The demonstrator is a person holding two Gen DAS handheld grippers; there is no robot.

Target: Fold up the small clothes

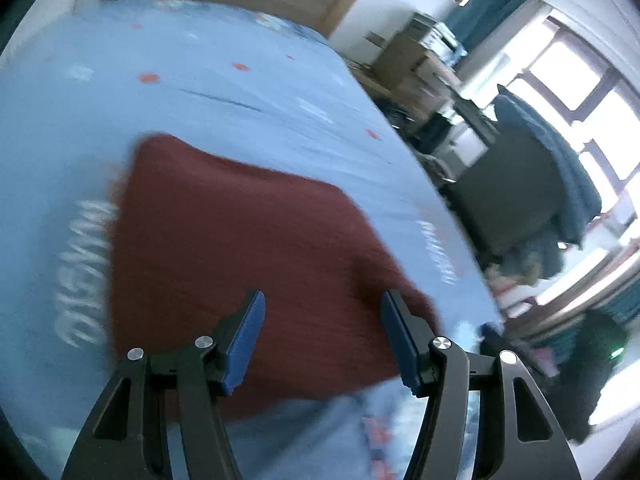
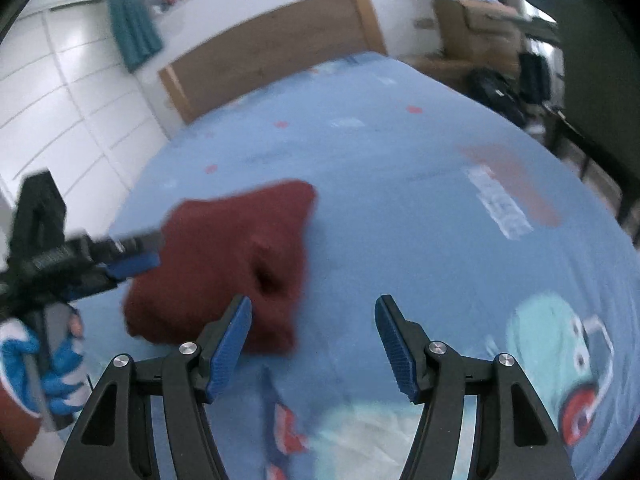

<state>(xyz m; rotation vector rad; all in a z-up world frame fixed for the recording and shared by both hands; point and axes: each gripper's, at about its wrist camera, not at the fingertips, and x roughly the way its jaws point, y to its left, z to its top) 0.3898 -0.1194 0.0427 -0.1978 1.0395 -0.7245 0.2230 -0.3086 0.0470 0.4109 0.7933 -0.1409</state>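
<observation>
A dark red knitted garment [image 1: 248, 248] lies folded on the blue printed bed sheet [image 1: 200, 80]. My left gripper [image 1: 322, 312] is open and empty, just above the garment's near part. In the right wrist view the garment [image 2: 228, 256] lies left of centre. My right gripper [image 2: 314, 320] is open and empty, with its left finger over the garment's near right edge. The left gripper [image 2: 132, 256] shows there at the garment's left side, held by a hand in a blue and white glove [image 2: 52, 364].
The wooden headboard [image 2: 272, 48] stands at the far end of the bed. The bed's right edge [image 1: 440, 200] drops to a floor with cardboard boxes [image 1: 408, 64], a dark chair [image 1: 536, 168] and bags. A white panelled wall [image 2: 60, 88] runs along the left.
</observation>
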